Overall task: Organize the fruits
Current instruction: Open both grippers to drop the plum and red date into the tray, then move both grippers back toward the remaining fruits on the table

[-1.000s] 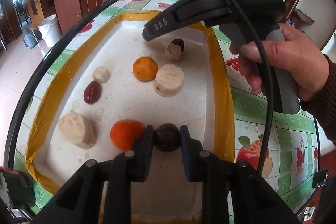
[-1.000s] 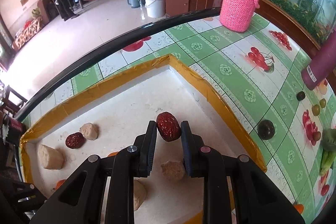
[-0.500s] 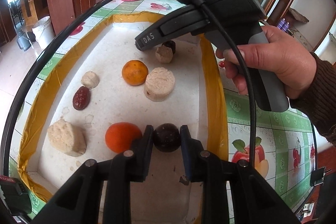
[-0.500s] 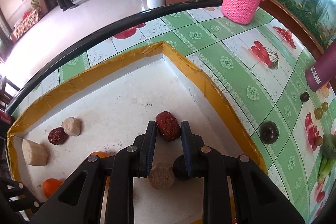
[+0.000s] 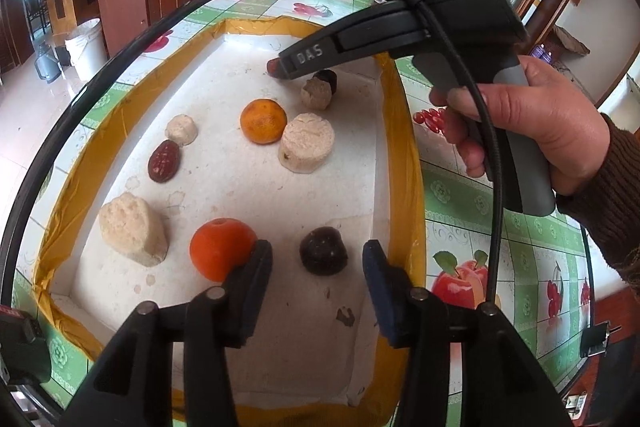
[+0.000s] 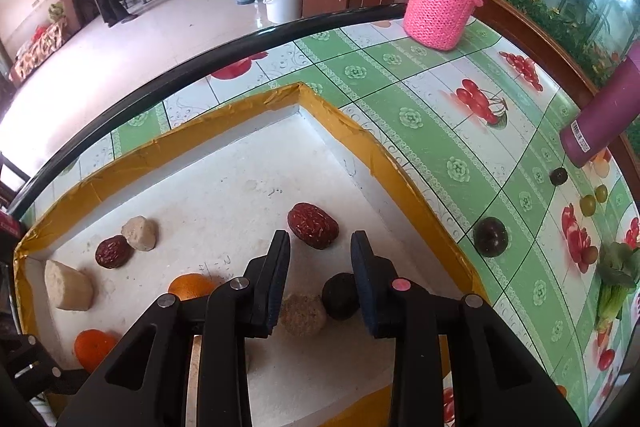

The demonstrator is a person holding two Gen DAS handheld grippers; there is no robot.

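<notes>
White tray (image 5: 224, 39) with yellow taped rim holding oranges, red dates, pale lumps, left tool (image 5: 318, 263) just opening, dark round fruit (image 5: 323, 255) loose between, right tool (image 6: 320, 251) opening, red date (image 6: 313, 231) free, "DAS" on its side.

The tray (image 5: 400, 131) is white inside with a yellow rim. The desk (image 6: 440, 131) cloth has green and white squares with red cherries. Two oranges (image 5: 222, 253) are orange. The jar cover (image 6: 440, 9) is pink knit.

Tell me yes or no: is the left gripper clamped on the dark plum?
No: the dark plum sits on the tray floor between the left gripper jaws, with gaps on both sides.
</notes>
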